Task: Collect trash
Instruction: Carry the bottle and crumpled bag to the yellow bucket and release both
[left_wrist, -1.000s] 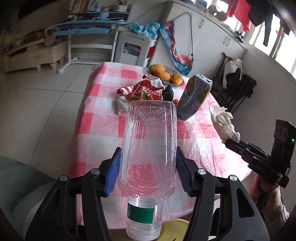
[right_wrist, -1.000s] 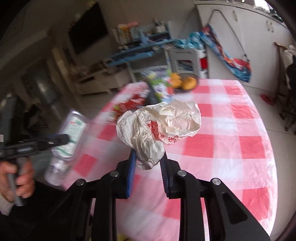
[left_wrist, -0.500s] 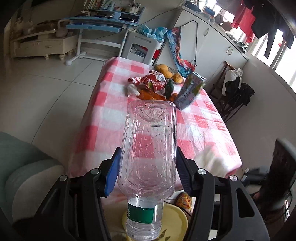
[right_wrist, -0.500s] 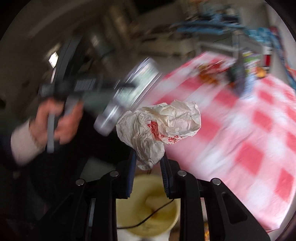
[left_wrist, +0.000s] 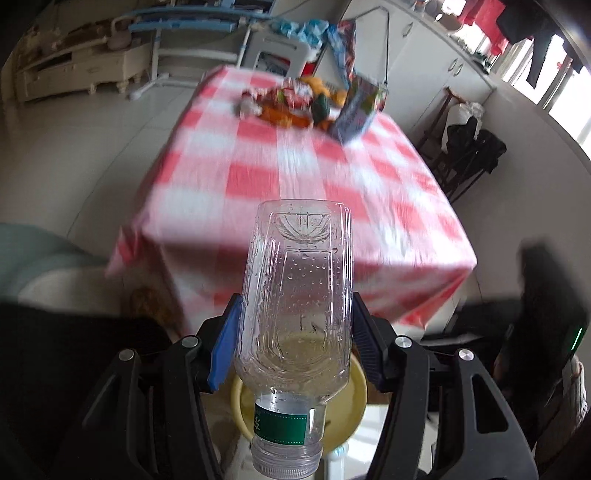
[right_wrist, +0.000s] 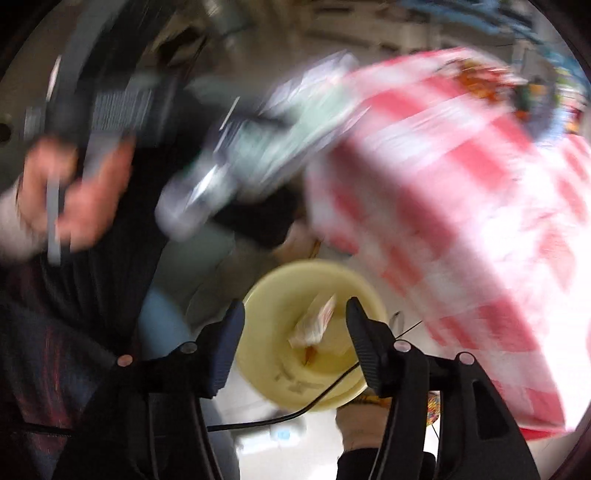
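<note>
Left wrist view: the left gripper (left_wrist: 295, 343) is clamped on a clear, empty plastic bottle with a green label (left_wrist: 297, 314), held cap-down with its body between the blue pads.
Bottle position: its capped neck hangs above the round pale-yellow plastic bin (left_wrist: 354, 402) on the floor, in front of the red-and-white checked counter (left_wrist: 295, 173).
Leftover trash: a blurred heap of wrappers, fruit and a carton (left_wrist: 360, 107) sits at the counter's far end.
Right wrist view: the right gripper (right_wrist: 293, 343) stands wide apart, holding nothing; a crumpled white-and-red paper wad (right_wrist: 314, 325) lies inside the bin, seen between the fingers.
Step in hand: dropping collected items in the bin, judging by this layout.
Next move: the left gripper likely needs to let go with the bottle centred over the rim.
</note>
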